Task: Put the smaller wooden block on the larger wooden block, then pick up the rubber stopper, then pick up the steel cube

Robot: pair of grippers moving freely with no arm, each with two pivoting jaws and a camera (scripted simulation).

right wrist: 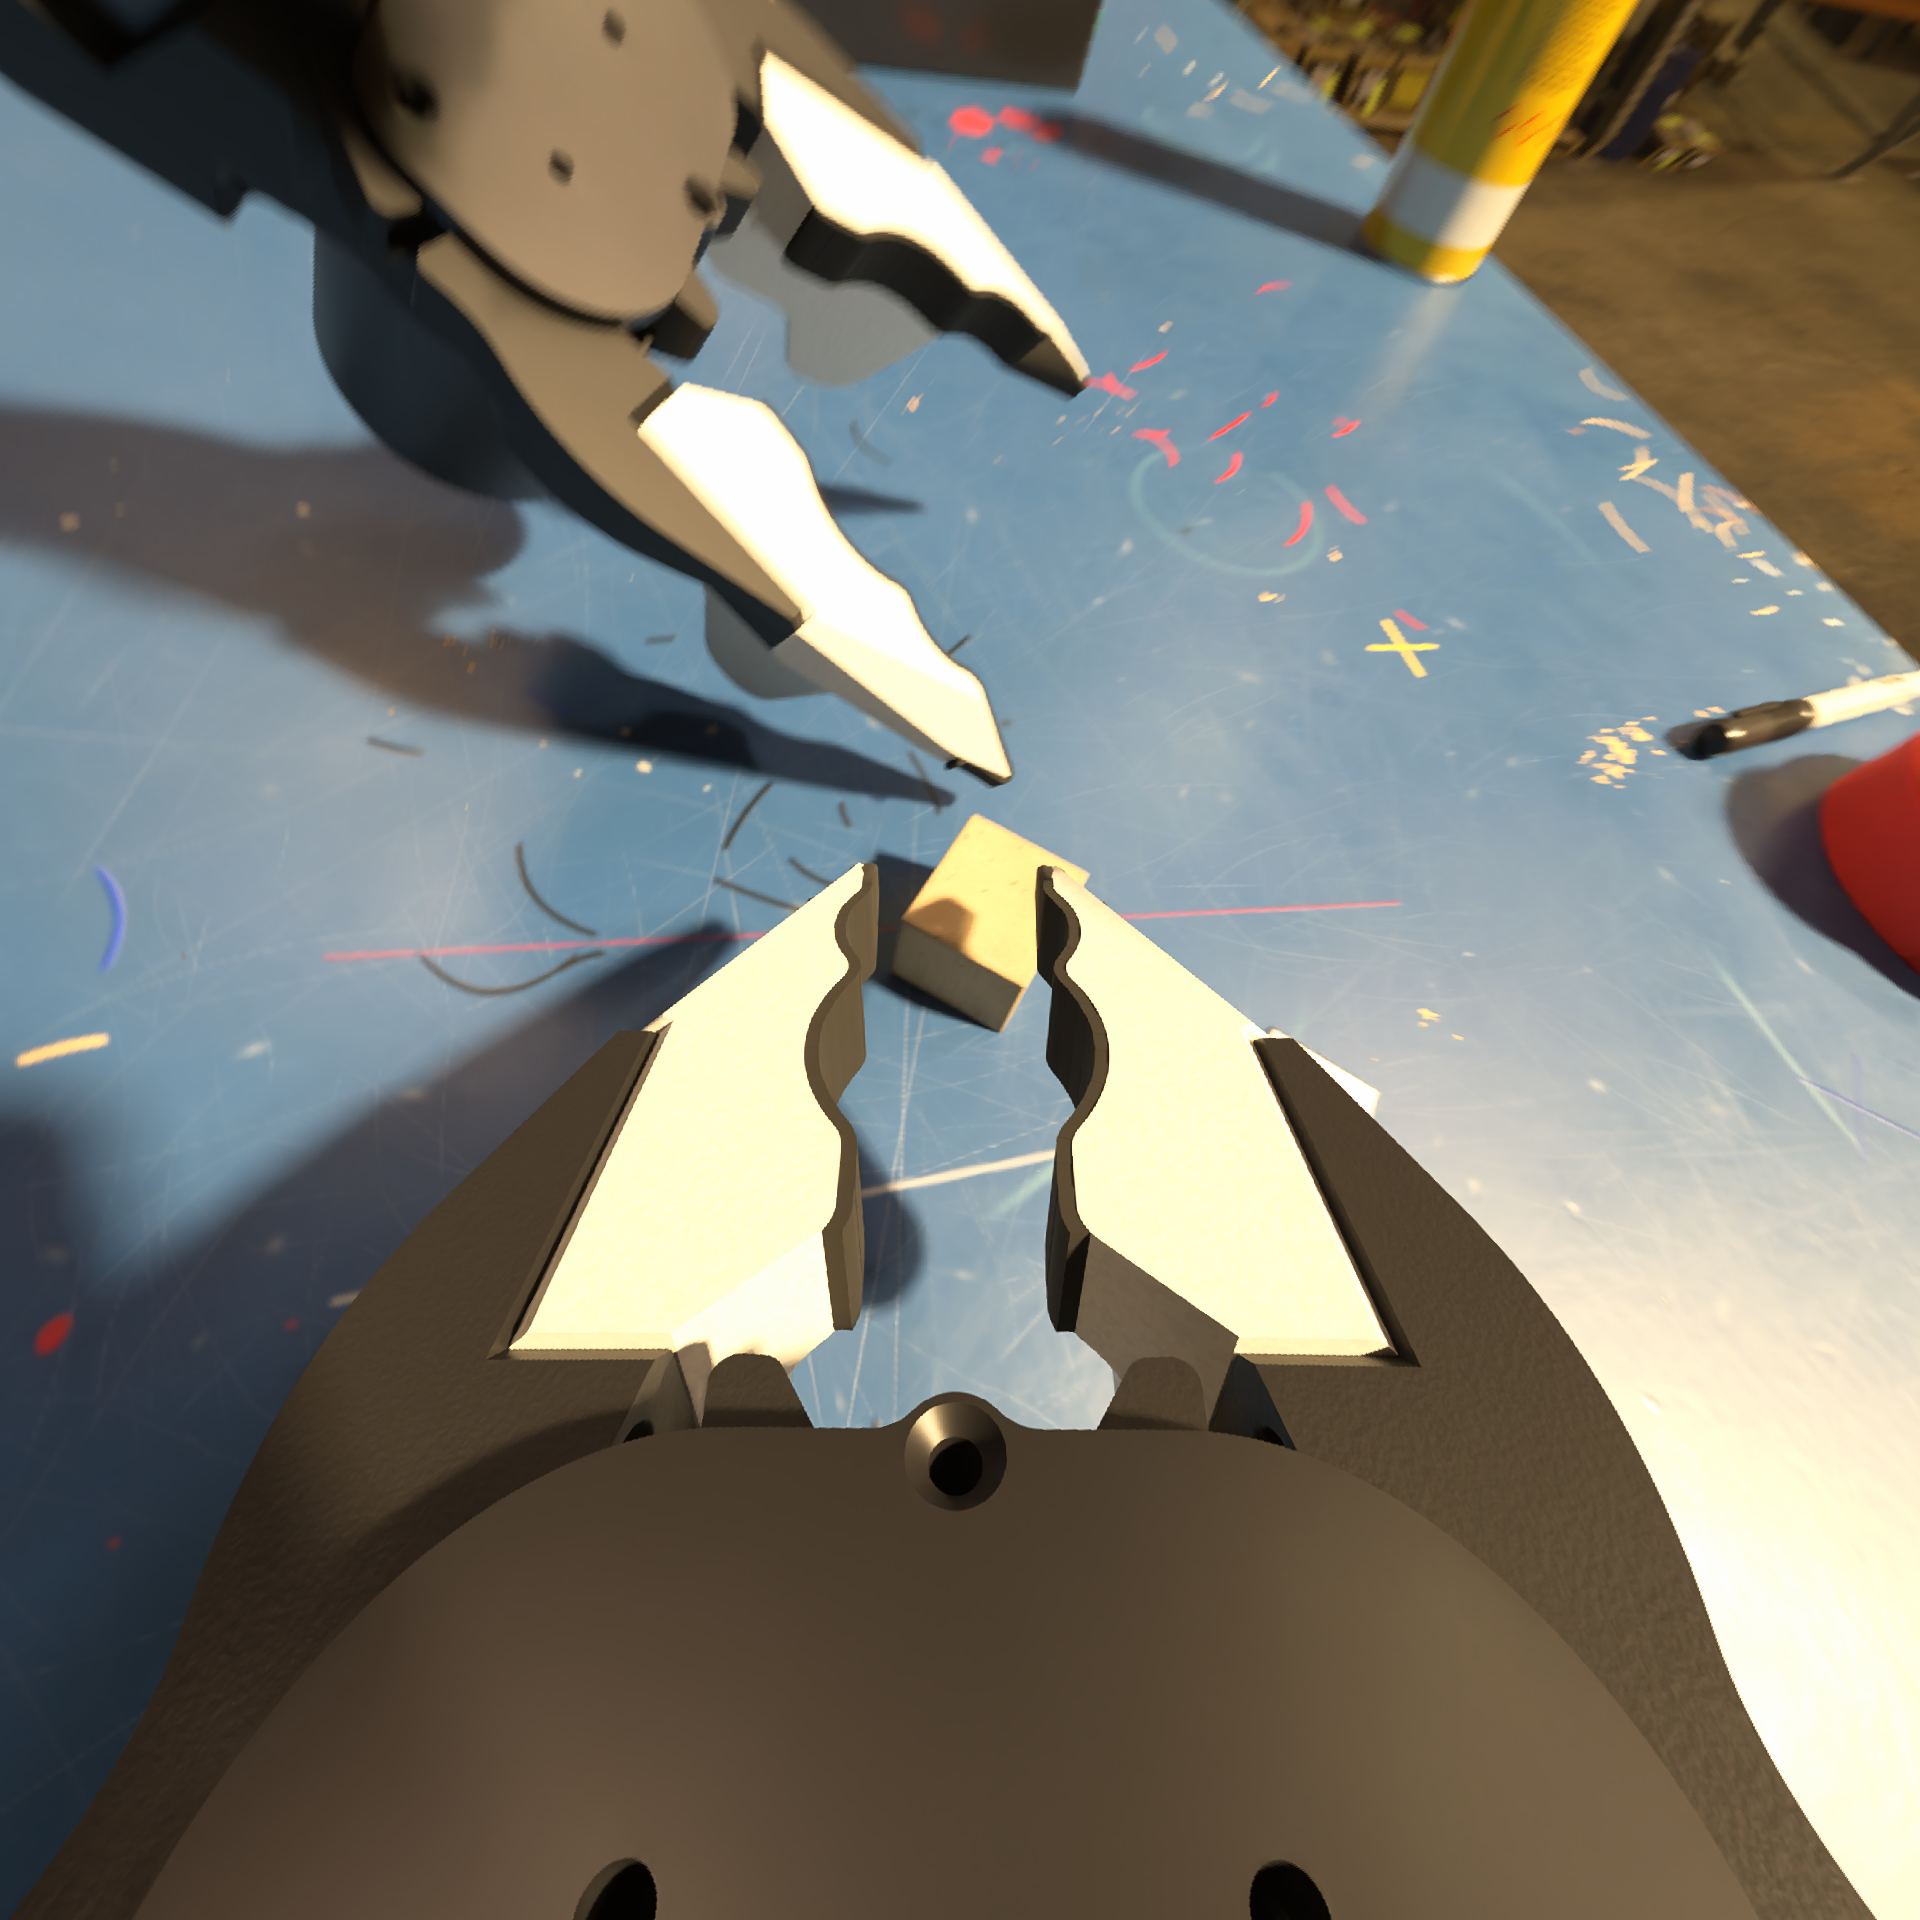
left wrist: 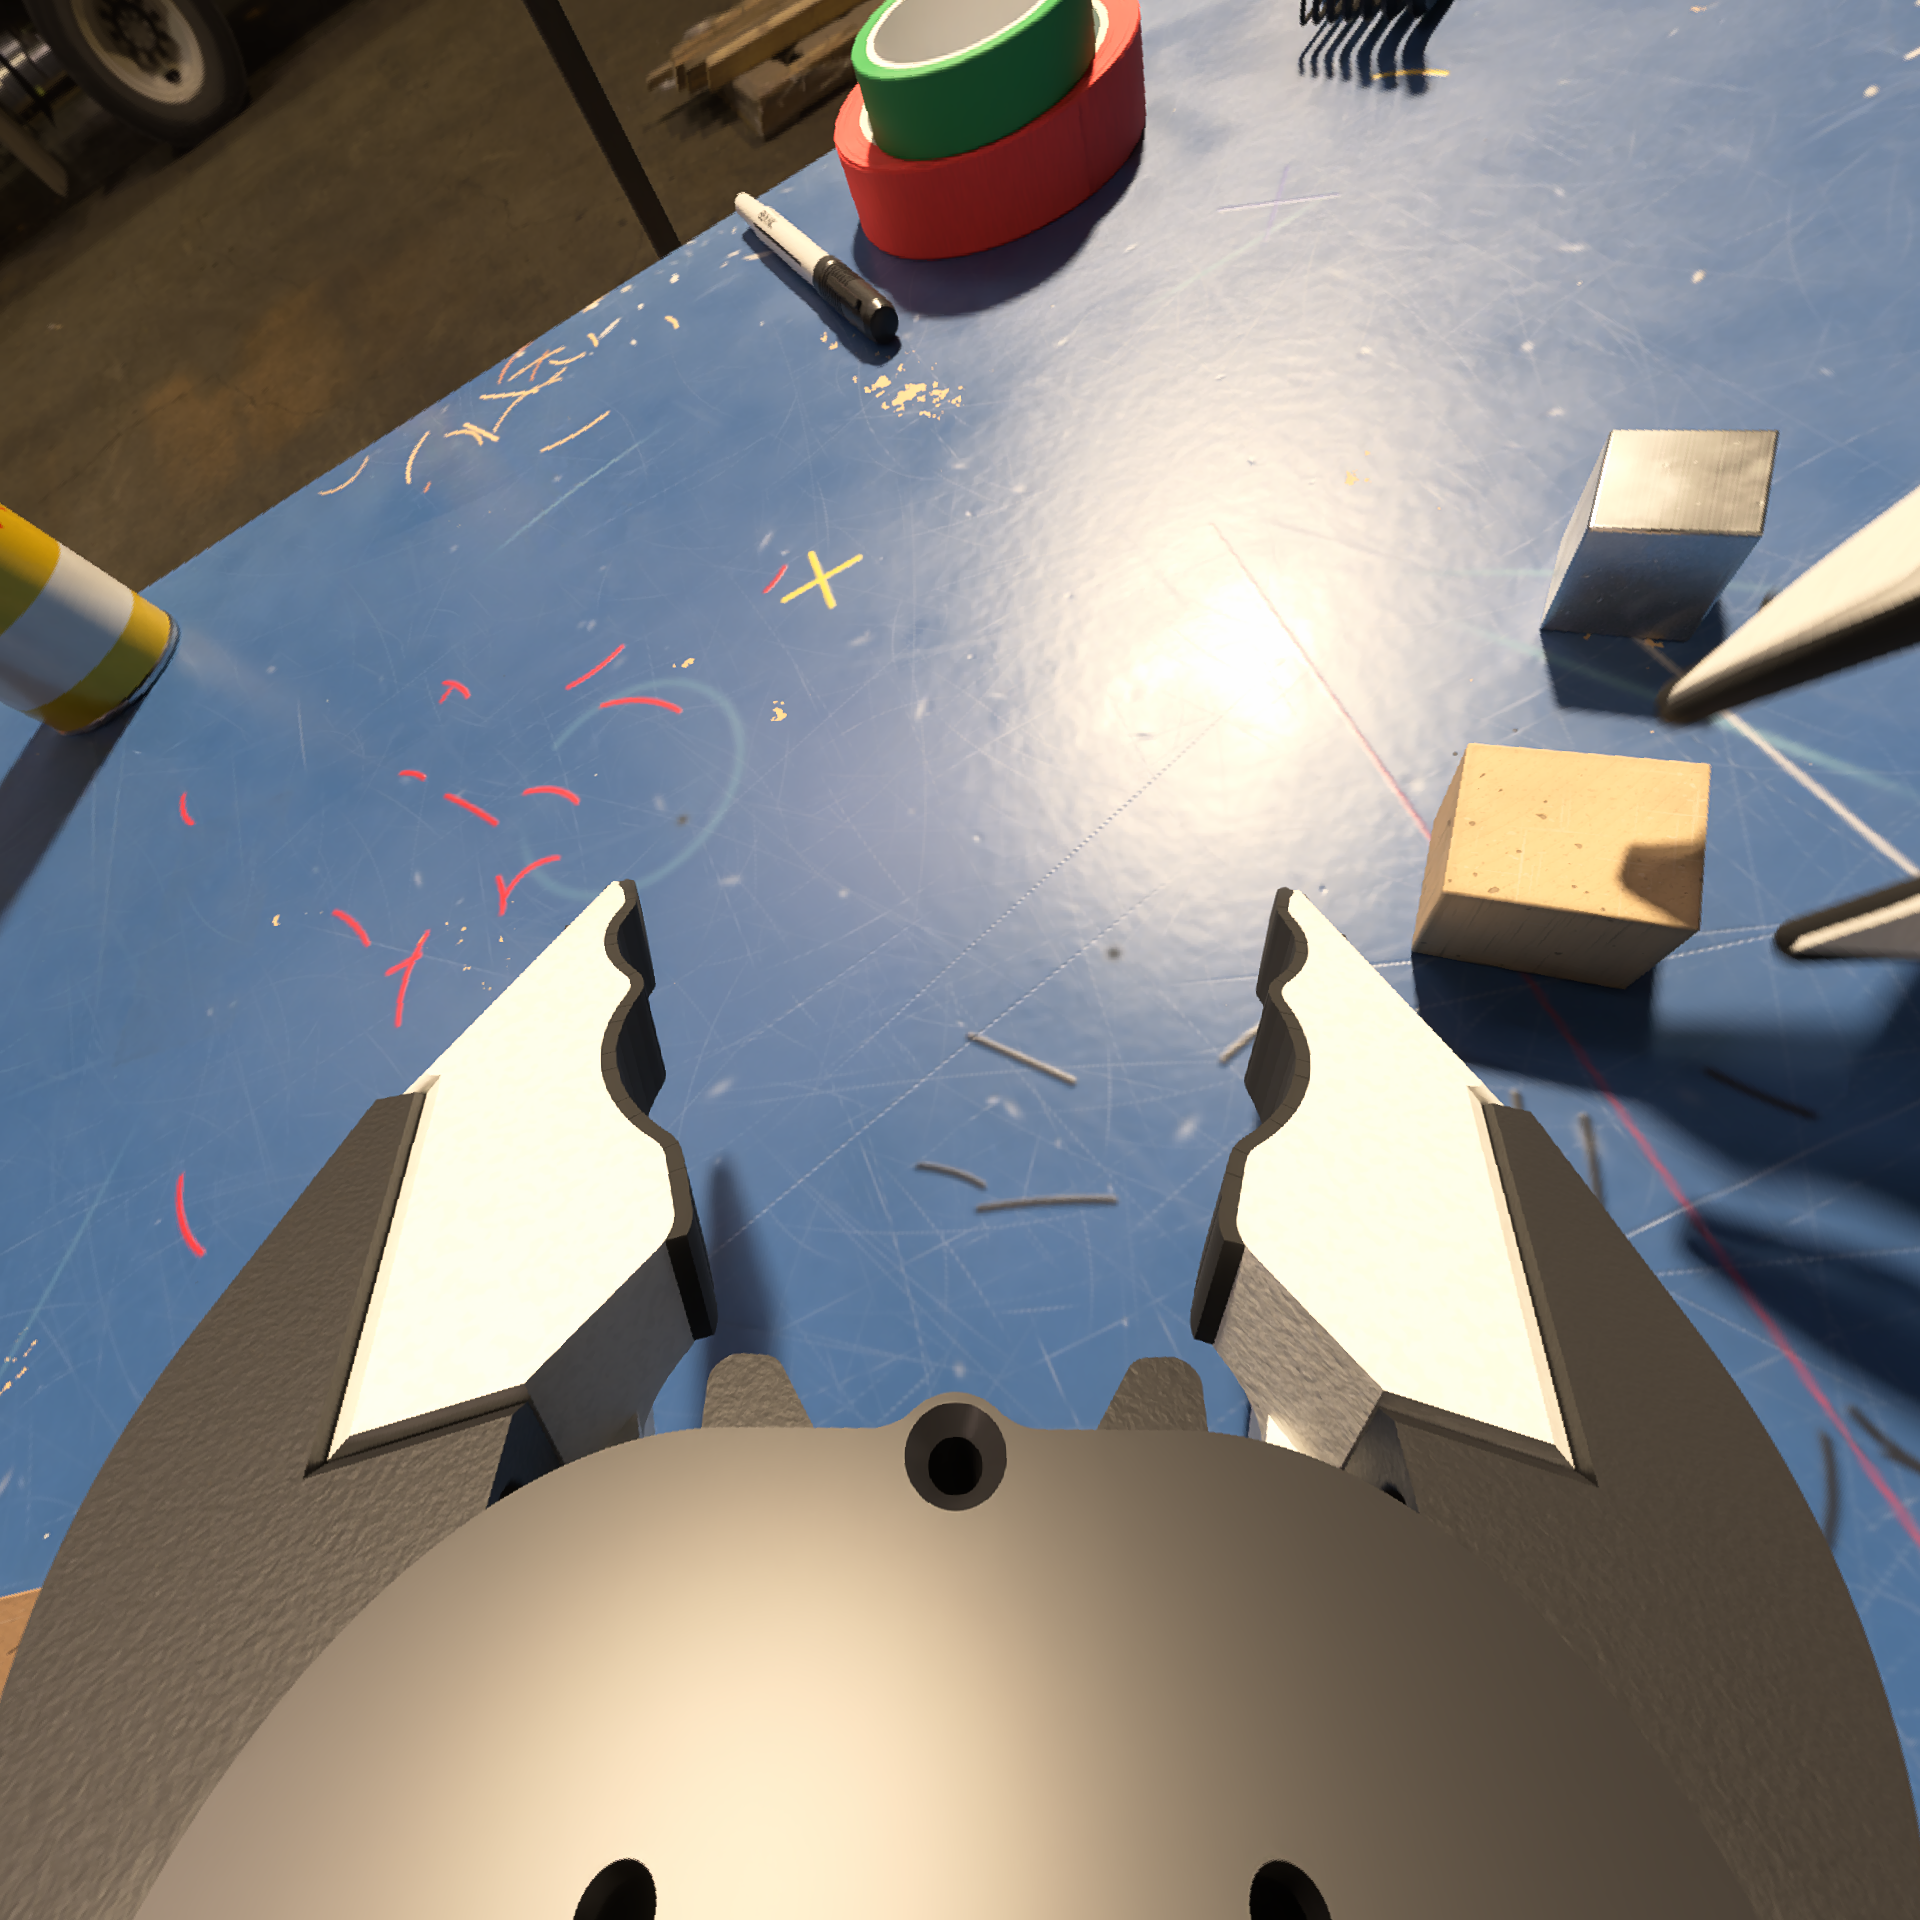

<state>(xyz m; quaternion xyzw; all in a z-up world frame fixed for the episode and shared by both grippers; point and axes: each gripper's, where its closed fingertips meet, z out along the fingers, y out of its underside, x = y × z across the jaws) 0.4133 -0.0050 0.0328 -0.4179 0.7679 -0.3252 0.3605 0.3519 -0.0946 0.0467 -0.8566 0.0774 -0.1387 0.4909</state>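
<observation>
One light wooden block (left wrist: pixel 1558 862) lies on the blue table at the right, and it also shows in the right wrist view (right wrist: pixel 961 935). A steel cube (left wrist: pixel 1662 530) stands just beyond it. My right gripper (right wrist: pixel 956 873) is narrowly open and hovers over the block, with one fingertip on each side and not touching it. Its fingers (left wrist: pixel 1787 644) enter the left wrist view from the right edge. My left gripper (left wrist: pixel 954 894) is wide open and empty above bare table left of the block, and shows in the right wrist view (right wrist: pixel 1039 577). No rubber stopper is in view.
A green tape roll stacked on a red one (left wrist: pixel 987 135) and a marker (left wrist: pixel 816 265) lie near the far table edge. A yellow and white can (left wrist: pixel 73 623) stands at the left edge. The table edge (left wrist: pixel 416 416) drops to the floor.
</observation>
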